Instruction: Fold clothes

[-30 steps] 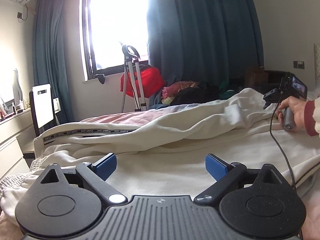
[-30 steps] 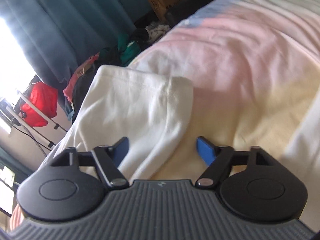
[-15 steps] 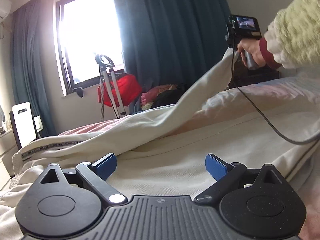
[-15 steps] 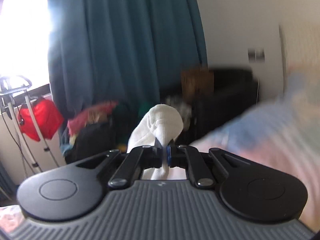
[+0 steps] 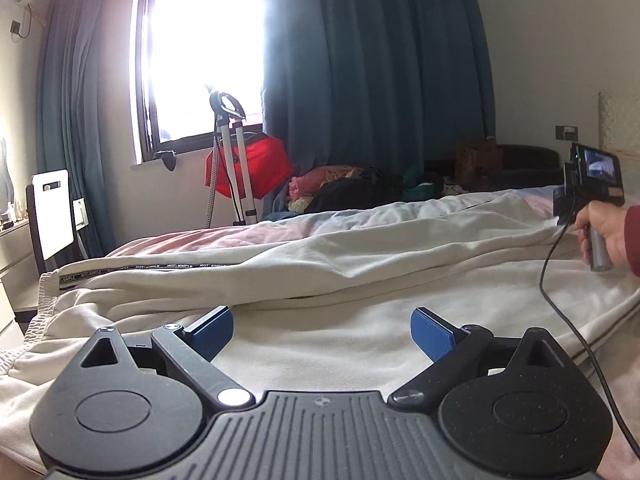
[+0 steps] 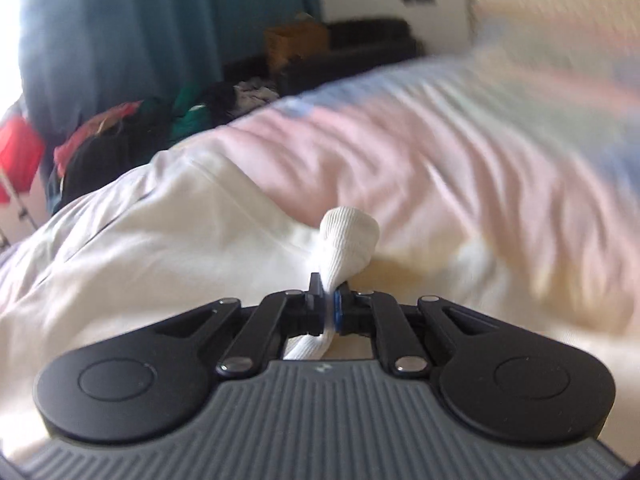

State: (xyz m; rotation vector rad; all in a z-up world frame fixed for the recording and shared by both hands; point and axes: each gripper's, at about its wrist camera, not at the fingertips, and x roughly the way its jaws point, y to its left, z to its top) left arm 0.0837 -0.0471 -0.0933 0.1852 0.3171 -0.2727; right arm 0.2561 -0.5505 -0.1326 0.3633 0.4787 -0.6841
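Ribbed cuff (image 6: 349, 240) of cream trousers (image 5: 320, 264) pinched in right tool (image 6: 328, 304).

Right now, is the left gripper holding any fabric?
No, the left gripper has its fingers spread wide above the white trousers.

A dark tape (image 5: 132, 269) along the side seam of the cream trousers (image 5: 320, 264) repeats white lettering that appears to read "NOT-SIMPLE"; nothing else is legible.
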